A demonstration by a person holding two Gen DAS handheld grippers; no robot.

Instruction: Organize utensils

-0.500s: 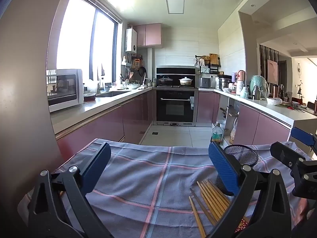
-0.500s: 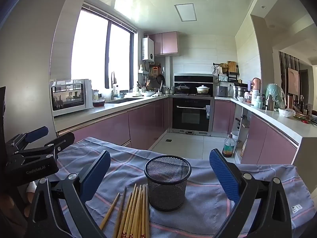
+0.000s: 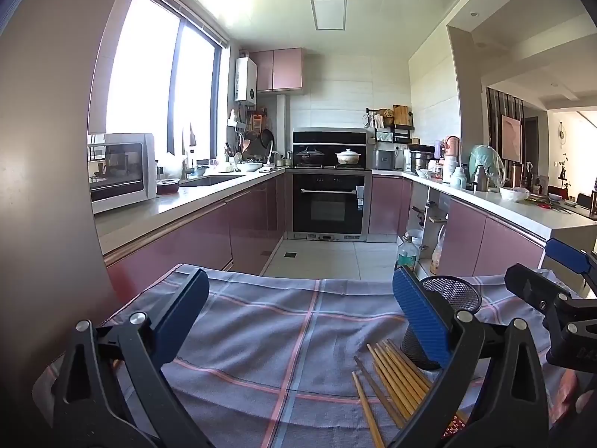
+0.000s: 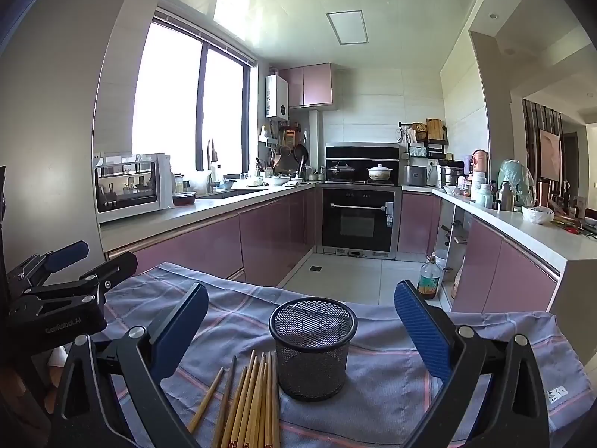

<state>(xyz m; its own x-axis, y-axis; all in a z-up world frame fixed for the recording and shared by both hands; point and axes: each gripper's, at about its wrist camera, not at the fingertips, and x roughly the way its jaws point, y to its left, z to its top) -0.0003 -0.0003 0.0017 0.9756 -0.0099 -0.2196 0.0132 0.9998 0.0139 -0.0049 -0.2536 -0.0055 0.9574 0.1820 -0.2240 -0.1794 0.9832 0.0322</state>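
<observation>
A black mesh cup (image 4: 312,347) stands upright on a grey-blue checked cloth (image 4: 391,380). Several wooden chopsticks (image 4: 253,399) lie flat on the cloth, just left of the cup. My right gripper (image 4: 301,321) is open and empty, jaws wide, held above the cloth with the cup between them. In the left wrist view the cup (image 3: 453,300) is partly hidden behind the right finger, and the chopsticks (image 3: 395,377) lie to its left. My left gripper (image 3: 300,313) is open and empty over bare cloth (image 3: 280,336).
The cloth covers a table whose far edge drops to a tiled kitchen floor (image 4: 347,280). Pink cabinets and counters run along both sides. A bottle (image 4: 428,278) stands on the floor at right. The other gripper shows at each view's edge (image 4: 56,291) (image 3: 552,298).
</observation>
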